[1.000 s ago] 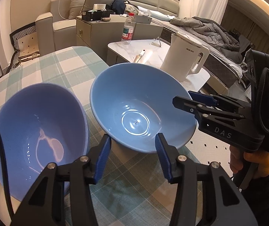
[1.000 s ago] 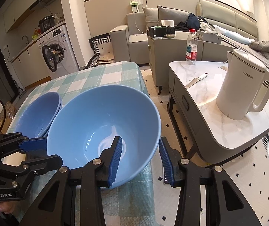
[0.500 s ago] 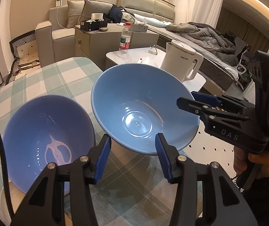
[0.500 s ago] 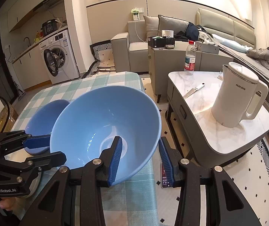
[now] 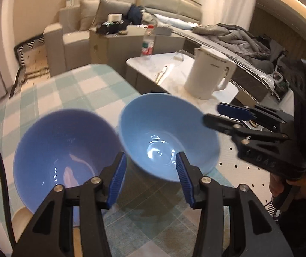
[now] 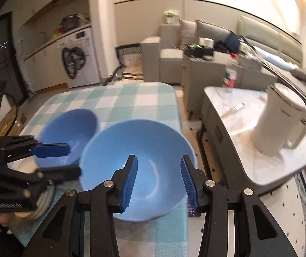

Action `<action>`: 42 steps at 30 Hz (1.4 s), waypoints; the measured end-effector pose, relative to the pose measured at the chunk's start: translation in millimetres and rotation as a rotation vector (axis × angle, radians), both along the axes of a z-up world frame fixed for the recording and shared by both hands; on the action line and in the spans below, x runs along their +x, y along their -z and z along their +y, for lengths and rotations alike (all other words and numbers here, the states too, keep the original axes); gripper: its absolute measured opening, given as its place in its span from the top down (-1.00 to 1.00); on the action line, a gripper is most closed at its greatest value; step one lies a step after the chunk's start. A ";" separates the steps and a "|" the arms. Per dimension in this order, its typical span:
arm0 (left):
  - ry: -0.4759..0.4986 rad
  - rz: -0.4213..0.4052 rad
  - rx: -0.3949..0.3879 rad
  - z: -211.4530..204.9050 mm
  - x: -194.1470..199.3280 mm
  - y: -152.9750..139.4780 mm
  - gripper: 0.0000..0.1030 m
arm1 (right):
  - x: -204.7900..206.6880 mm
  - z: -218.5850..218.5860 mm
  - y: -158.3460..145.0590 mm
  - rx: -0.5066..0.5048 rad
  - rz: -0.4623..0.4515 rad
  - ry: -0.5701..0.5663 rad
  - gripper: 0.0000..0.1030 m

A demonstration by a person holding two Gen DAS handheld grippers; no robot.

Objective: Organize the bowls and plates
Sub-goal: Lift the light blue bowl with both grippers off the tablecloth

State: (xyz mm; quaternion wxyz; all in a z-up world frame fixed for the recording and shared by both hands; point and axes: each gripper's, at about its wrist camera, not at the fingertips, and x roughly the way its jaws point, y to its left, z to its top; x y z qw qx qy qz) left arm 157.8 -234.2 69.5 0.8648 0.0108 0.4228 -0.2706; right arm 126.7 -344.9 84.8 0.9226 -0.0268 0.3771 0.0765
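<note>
Two bowls stand side by side on the checked tablecloth. The light blue bowl (image 5: pixel 165 137) (image 6: pixel 140 165) is nearest the table's right edge. The darker blue bowl (image 5: pixel 65 156) (image 6: pixel 69 132) sits to its left, on a cream plate (image 5: pixel 22 218). My left gripper (image 5: pixel 150 177) is open, its jaws wide apart just before the light bowl's near rim. My right gripper (image 6: pixel 158 182) is open, with one finger inside the light bowl's rim and the other outside, not closed on it. It also shows in the left wrist view (image 5: pixel 223 115) at the bowl's right rim.
The green and white checked table (image 6: pixel 118 98) ends just right of the light bowl. A marble side table (image 6: pixel 243 124) with a white kettle (image 6: pixel 281 126), a water bottle (image 5: pixel 147 45) and a knife stands to the right. Sofa and washing machine (image 6: pixel 77 57) behind.
Both grippers have pulled back and up; the bowls look smaller and farther. The light blue bowl has gone from tilted in the right gripper to resting level on the table. The right jaws have opened.
</note>
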 end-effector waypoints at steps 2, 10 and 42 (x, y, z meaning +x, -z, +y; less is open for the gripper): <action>-0.013 0.003 0.002 3.7 3.9 3.2 0.10 | 1.0 -5.3 1.9 0.027 -0.006 0.000 0.18; -0.021 0.049 -0.010 4.4 10.0 15.1 0.06 | 16.9 -13.5 13.6 0.038 0.017 0.009 0.08; 0.044 0.115 -0.038 -11.8 6.1 22.7 -0.02 | 33.1 -23.9 41.0 0.034 0.085 0.024 0.05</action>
